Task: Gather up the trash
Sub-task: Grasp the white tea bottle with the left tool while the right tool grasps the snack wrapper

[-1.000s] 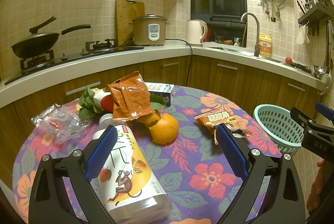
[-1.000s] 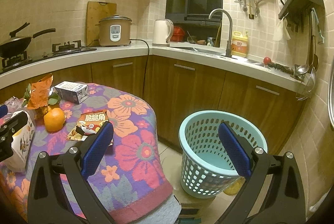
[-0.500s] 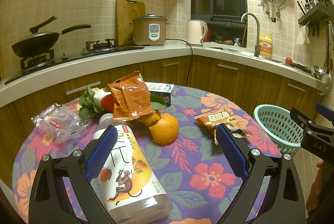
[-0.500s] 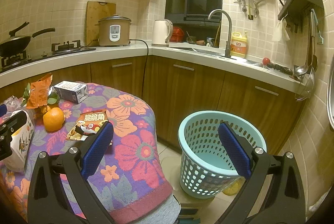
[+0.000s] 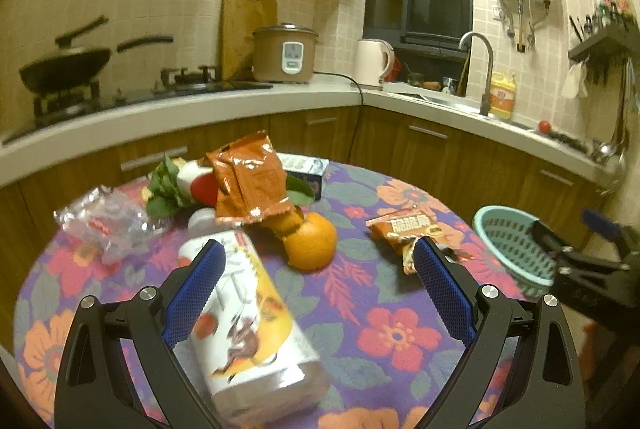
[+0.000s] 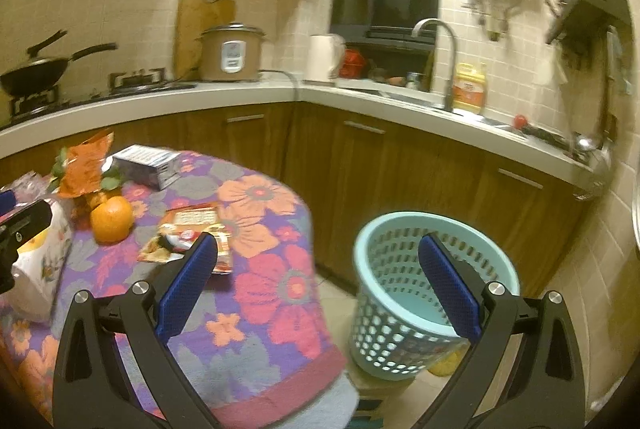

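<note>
On the round floral table (image 5: 360, 341) lie an empty juice bottle (image 5: 248, 313), an orange snack wrapper (image 5: 412, 233), a torn orange packet (image 5: 248, 181), a clear crumpled wrapper (image 5: 104, 225) and a small carton (image 5: 304, 169). My left gripper (image 5: 316, 293) is open and empty, its left finger over the bottle. My right gripper (image 6: 316, 289) is open and empty, between the table edge and the light-blue trash basket (image 6: 424, 293). The snack wrapper (image 6: 192, 229) lies just beyond its left finger. The basket also shows in the left wrist view (image 5: 516, 245).
An orange (image 5: 310, 243), leafy greens (image 5: 164, 185) and a red-and-white item sit among the trash. The basket stands on the floor right of the table, in front of wooden cabinets (image 6: 400, 169). The counter holds a wok, a rice cooker (image 5: 284, 55), a kettle and a sink.
Both grippers have shifted slightly and the views are now blurred by motion. The right view has swung a little left toward the table. Nothing has been taken hold of.
</note>
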{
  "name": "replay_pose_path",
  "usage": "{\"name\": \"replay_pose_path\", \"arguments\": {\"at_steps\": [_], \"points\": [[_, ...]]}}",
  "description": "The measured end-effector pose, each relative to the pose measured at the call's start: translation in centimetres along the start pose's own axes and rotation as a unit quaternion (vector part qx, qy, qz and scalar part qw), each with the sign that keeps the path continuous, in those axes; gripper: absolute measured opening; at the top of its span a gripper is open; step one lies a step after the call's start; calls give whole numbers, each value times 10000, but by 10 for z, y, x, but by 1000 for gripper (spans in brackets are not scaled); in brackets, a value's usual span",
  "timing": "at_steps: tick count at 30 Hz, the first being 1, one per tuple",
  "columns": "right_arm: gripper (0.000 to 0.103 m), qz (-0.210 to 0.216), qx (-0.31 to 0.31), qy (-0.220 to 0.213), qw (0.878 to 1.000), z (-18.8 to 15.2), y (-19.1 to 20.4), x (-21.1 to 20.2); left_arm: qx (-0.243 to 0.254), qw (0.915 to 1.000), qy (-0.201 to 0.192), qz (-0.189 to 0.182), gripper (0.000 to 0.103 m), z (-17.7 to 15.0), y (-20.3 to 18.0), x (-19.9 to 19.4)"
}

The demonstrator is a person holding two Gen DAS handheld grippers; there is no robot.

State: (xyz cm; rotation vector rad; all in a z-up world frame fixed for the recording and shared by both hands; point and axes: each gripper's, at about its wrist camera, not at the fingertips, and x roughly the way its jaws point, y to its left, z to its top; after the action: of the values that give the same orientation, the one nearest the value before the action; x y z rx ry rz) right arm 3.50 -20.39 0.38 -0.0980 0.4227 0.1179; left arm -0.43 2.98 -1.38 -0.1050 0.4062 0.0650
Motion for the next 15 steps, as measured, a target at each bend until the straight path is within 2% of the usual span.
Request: {"name": "replay_pose_path", "arguments": {"at_steps": [4,9,15], "points": [[96,487,-208,244,9983,6,18,15,-332,9994,81,46,92,1,25,-17],[95,998,-515,397,9929,11,45,32,-799,9951,491,321,92,0,59,-21],[95,1379,-682,656,9859,14,61,54,-933,9912,901,276,92,-5,57,-9]]}}
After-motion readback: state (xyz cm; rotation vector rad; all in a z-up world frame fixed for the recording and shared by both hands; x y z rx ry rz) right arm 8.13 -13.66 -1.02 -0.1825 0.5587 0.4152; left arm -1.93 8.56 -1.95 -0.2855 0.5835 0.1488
